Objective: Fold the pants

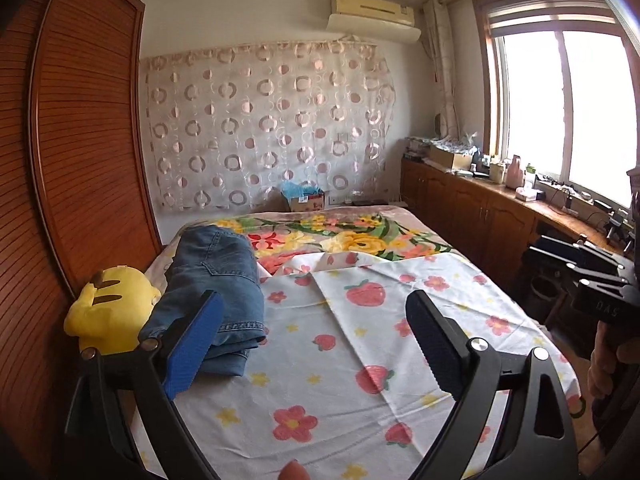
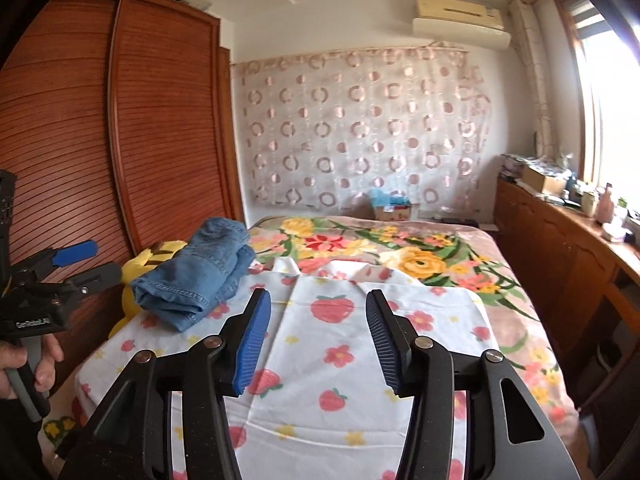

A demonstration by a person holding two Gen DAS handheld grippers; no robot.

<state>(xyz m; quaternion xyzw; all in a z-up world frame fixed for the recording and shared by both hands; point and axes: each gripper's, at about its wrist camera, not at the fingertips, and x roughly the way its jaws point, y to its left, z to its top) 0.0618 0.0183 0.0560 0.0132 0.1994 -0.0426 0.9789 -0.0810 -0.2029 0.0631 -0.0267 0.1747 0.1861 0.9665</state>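
Both grippers are hovering over the bed with nothing between their fingers. Left gripper (image 1: 314,340) is standing wide apart, its blue pads (image 1: 192,344) bracketing bare sheet, with the near corner of the jeans lying just behind the left pad. Right gripper (image 2: 318,340) is also spread, though less widely, and is pointing along the strawberry-print sheet (image 2: 332,364) toward the far wall.

The jeans (image 1: 212,284) are sitting on the left side of the bed, beside the wardrobe (image 1: 80,120) and touching a yellow plush toy (image 1: 108,312). They are already lying as a compact, several-layer bundle — by the look of it, the folding is largely done, and neither gripper is touching them.

Denim like this is probably handling as a moderately heavy, soft but fairly firm cloth: it is holding its creases, is not slippery, and is in no way fragile. Stacked layers are likely slipping apart if only the top one is pinched, so the better hold is looking like the thick near edge where the hems and seams are showing, both pads closing across all the layers.

The bundle's long axis is running from the near edge of the bed away toward the curtain-hung wall (image 1: 264,128) — the stitched hem end is pointing toward the cameras, and the pocketed end is pointing away.
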